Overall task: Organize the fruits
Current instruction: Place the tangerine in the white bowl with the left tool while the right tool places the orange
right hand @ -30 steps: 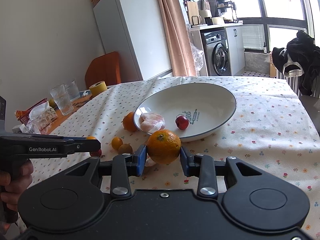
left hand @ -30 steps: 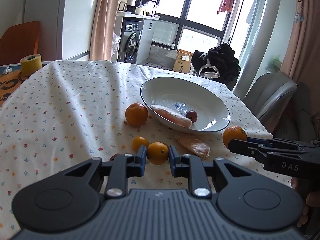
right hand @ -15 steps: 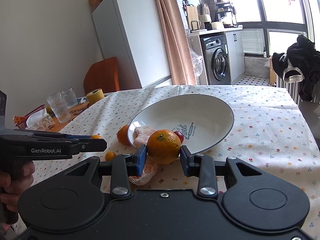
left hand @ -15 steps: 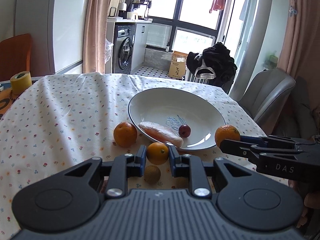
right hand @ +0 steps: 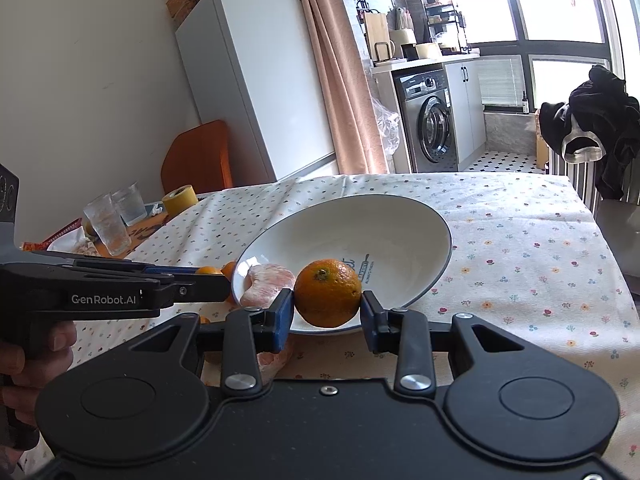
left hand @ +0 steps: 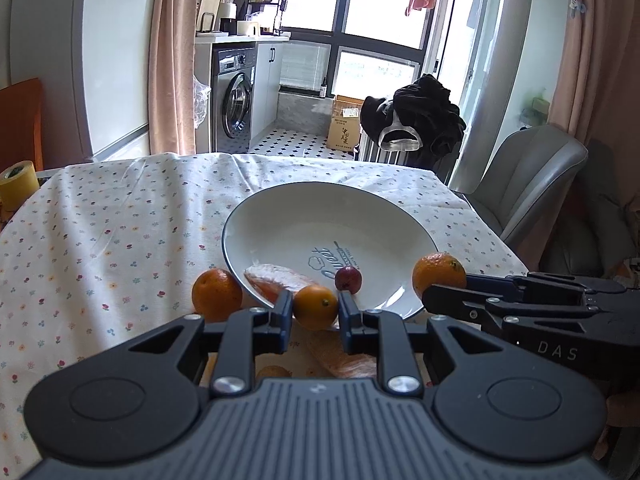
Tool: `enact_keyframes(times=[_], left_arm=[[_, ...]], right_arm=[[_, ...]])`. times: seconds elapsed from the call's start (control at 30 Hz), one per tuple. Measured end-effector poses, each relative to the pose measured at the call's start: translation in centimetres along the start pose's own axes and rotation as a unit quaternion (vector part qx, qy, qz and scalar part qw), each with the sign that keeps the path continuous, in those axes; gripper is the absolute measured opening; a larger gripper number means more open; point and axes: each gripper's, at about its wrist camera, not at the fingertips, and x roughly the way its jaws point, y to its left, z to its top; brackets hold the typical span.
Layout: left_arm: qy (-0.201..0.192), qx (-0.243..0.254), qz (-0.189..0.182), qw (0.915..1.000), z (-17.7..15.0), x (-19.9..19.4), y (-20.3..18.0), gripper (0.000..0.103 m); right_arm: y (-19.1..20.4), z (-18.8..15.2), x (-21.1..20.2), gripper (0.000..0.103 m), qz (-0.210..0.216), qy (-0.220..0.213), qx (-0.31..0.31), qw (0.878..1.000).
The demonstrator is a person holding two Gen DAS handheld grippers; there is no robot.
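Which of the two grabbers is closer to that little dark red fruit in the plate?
Left, I think. The left gripper, holding a small orange, sits just in front of the red fruit. The right gripper is off to its right, by the plate's edge.

Sunlit windows (left hand: pixel 348 0), washing machine (left hand: pixel 236 100)
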Motion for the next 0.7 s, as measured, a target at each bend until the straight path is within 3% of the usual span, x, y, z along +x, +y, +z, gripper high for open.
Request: enact_keyframes(times=[0.37,0.7], left_arm=[[0.009,0.001,-0.012,0.9999,1.1,2.3,-0.6,0.023],[0.000,-0.008,0.005,1.0000,1.1,0.9,0.7,0.035]], right_arm=[[-1.1,0.2,0.5,0.034,-0.005,0.000,0.005,1.000],[-1.0,0.4,1.1,0.034,-0.005,0.003,0.005,1.000]])
